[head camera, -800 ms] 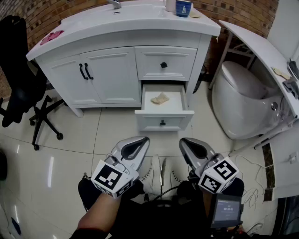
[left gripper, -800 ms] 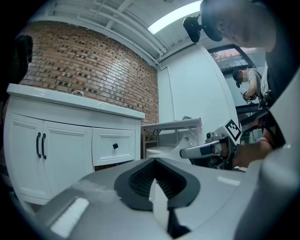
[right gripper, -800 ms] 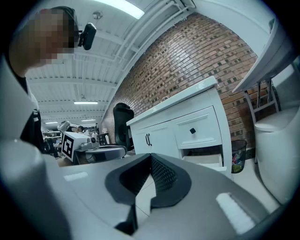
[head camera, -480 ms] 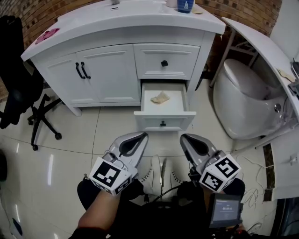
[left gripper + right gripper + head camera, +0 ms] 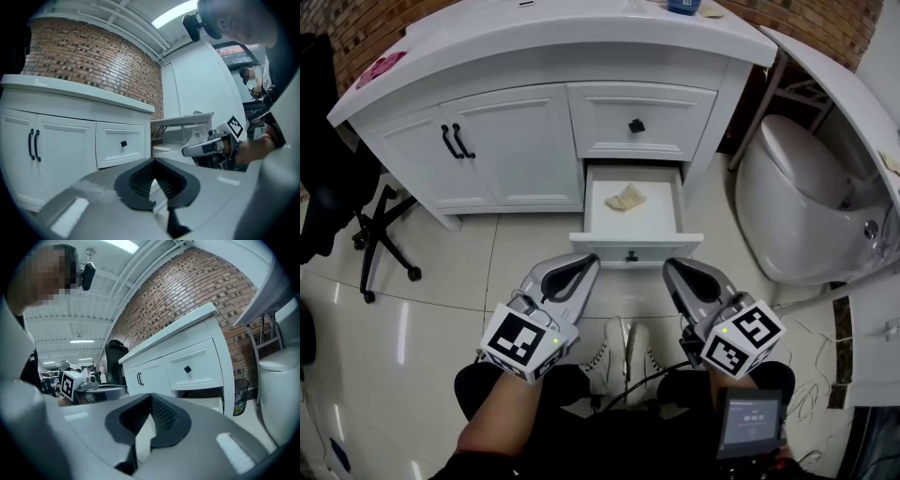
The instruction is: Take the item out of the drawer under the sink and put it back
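Observation:
The lower drawer (image 5: 633, 246) of the white sink cabinet (image 5: 487, 150) stands pulled out. A crumpled beige item (image 5: 625, 198) lies inside it, near the back. My left gripper (image 5: 586, 260) hovers just in front of the drawer's left corner, shut with nothing in it. My right gripper (image 5: 672, 265) hangs in front of the drawer's right corner, also shut and empty. In the left gripper view the jaws (image 5: 154, 160) meet below the cabinet's upper drawer (image 5: 123, 143). In the right gripper view the jaws (image 5: 151, 397) are closed, with the open drawer (image 5: 206, 401) beyond them.
A white toilet (image 5: 797, 206) stands right of the cabinet. A black office chair (image 5: 337, 187) is at the left. The upper drawer (image 5: 637, 125) is closed, as are the double doors. The person's white shoes (image 5: 623, 352) rest on the tiled floor below the grippers.
The view has closed in on the cabinet, and both grippers have edged forward to the drawer's front. Both stay shut and the item has not moved.

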A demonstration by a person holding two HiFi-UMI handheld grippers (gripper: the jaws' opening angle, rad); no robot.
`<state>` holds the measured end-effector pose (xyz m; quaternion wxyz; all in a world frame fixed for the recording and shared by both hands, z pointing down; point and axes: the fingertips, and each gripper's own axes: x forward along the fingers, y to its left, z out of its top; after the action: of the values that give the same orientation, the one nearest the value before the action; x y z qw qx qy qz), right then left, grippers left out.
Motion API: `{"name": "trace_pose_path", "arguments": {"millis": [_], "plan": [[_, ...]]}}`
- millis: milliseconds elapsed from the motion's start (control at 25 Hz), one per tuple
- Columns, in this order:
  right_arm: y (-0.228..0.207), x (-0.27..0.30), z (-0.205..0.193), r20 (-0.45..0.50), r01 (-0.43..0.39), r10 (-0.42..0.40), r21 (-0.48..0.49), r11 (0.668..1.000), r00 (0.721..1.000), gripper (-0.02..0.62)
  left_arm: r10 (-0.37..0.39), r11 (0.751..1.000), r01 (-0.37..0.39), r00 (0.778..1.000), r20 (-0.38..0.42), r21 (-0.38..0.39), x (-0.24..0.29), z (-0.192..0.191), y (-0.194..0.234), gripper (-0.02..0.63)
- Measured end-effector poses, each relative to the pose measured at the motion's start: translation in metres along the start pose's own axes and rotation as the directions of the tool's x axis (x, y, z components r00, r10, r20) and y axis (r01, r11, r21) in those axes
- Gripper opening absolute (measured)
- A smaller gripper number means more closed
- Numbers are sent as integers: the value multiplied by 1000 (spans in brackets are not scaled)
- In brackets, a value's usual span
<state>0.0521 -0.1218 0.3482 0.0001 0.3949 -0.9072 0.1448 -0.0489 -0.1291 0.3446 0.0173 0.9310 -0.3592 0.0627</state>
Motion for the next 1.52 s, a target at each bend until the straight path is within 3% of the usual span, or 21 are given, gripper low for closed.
{"name": "trace_pose_path", "arguments": {"millis": [480, 880, 1000, 1160, 1360, 1520], "plan": [[-30, 27, -7, -26, 8, -8, 28, 1000, 1000, 8, -14, 1000, 14, 999, -53, 5, 32, -16, 23, 6], [-35, 30, -7, -25, 4, -3, 40, 999, 1000, 8, 0, 991, 13, 996, -94, 136, 43, -17, 30, 6], [-35, 30, -7, -28, 1, 0, 38, 999, 1000, 8, -15, 962, 52, 990, -137, 268, 56, -16, 33, 6], [-36, 30, -10, -34, 1, 1, 42, 999, 999, 8, 16, 878, 92, 975, -220, 469, 84, -25, 54, 6], [-36, 33, -16, -46, -4, 6, 52, 999, 999, 8, -5, 845, 161, 956, -293, 510, 130, -29, 89, 8], [-38, 37, -22, -64, -5, 9, 61, 998, 998, 8, -43, 806, 253, 927, -373, 535, 167, -53, 96, 29]]}}
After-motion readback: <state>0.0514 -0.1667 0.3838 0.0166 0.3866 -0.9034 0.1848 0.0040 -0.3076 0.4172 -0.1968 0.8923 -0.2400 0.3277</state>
